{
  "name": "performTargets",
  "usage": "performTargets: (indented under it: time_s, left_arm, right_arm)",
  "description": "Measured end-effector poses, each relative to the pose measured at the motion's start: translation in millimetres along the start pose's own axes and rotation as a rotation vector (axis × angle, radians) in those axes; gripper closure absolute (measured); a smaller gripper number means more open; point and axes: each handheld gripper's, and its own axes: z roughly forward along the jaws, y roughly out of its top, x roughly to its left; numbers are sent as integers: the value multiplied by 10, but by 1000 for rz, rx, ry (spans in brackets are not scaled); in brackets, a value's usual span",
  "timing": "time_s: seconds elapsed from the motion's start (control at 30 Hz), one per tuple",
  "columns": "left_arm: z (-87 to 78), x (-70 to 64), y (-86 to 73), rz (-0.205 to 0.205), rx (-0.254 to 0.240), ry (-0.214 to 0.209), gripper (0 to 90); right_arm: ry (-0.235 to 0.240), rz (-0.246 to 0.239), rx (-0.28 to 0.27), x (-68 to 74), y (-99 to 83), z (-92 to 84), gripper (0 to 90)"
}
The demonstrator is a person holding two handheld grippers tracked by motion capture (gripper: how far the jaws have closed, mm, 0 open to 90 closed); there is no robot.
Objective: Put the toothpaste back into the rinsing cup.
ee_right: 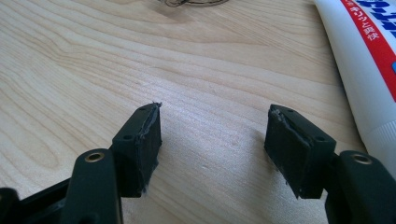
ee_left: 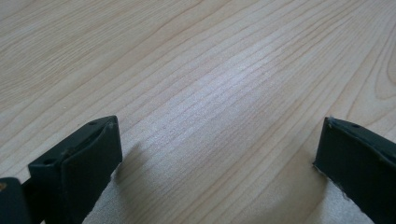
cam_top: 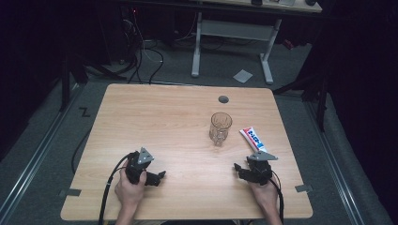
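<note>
left hand-held gripper (cam_top: 162,176) released, low over table (cam_top: 155,117) | right hand-held gripper (cam_top: 237,168) released beside toothpaste tube (cam_top: 252,138)

A: What sort of place is this?
B: A lab. A bare wooden counter (cam_top: 155,112) stands on grey carpet (cam_top: 225,75), cables (cam_top: 141,56) trail across the floor, and a metal-legged desk (cam_top: 234,28) sits behind in a dark room.
</note>
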Motion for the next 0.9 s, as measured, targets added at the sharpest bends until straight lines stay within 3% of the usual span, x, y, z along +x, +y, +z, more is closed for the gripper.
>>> performTargets:
  time_s: [0.73, 0.9]
  left_arm:
    - [-1, -6, 0, 7, 0, -5, 8]
    - [-2, -7, 0, 10, 0, -8, 8]
  right_arm:
    - [1, 2, 3, -1, 3, 4, 324]
    - [1, 28, 9, -9, -6, -12, 292]
